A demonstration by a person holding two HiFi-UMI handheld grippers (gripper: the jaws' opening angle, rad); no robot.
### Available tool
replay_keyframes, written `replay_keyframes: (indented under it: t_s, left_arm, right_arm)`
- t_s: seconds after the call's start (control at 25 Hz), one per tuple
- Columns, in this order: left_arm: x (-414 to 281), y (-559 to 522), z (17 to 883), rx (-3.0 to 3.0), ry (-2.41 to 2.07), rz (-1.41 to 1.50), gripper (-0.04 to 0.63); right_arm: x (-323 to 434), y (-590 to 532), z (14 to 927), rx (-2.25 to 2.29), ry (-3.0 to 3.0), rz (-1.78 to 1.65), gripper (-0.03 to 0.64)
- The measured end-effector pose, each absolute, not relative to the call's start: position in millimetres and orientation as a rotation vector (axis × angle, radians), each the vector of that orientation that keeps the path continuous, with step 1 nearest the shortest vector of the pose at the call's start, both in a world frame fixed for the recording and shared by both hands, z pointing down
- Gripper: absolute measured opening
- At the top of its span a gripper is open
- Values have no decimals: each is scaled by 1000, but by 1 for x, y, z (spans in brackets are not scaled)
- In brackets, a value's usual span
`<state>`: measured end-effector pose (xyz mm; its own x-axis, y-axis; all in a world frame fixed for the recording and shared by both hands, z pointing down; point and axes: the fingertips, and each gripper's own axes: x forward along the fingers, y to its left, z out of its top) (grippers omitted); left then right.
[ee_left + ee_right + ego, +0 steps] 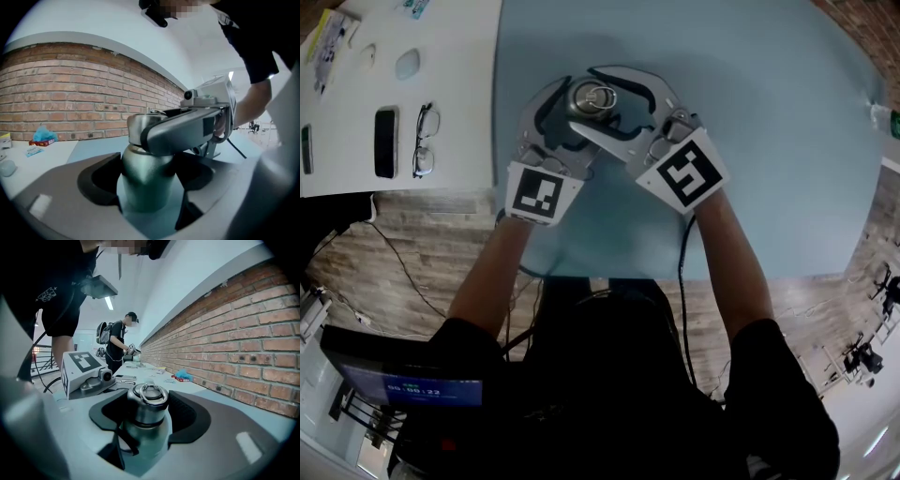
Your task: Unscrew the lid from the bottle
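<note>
A grey metal bottle point(146, 185) stands upright on the pale blue table point(759, 94). Its steel lid point(147, 405) carries a ring handle on top, and a dark strap hangs down beside the neck. My left gripper point(147, 180) is shut on the bottle's body, one pad against each side. Above it, my right gripper point(147, 412) is shut on the lid, coming in from the right. From the head view, both grippers meet at the lid point(596, 97), with the left gripper point(570, 117) lower and the right gripper point(600, 98) on top. One right jaw crosses in front of the lid point(137, 125) in the left gripper view.
A white table point(459, 56) to the left holds glasses point(425, 141) and a black phone point(385, 142). A brick wall point(243, 329) runs along the far side. A person point(117, 345) stands at a distant table. A monitor point(403, 380) sits low on the left.
</note>
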<state>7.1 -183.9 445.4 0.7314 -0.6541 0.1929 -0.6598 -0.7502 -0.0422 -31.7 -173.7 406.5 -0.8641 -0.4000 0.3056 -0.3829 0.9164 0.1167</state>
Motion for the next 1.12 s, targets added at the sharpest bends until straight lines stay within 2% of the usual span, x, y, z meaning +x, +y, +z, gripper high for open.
replay_keyframes:
  t_s: [0.48,1.12]
  left_arm:
    - [11,-181,444,3012,-840,321,351]
    - [9,-181,447,3012,-840,365,354]
  right_arm:
    - [-30,-174,404,504,-2787,-61,265]
    - [-32,-174,405,536,-2792,-71,265]
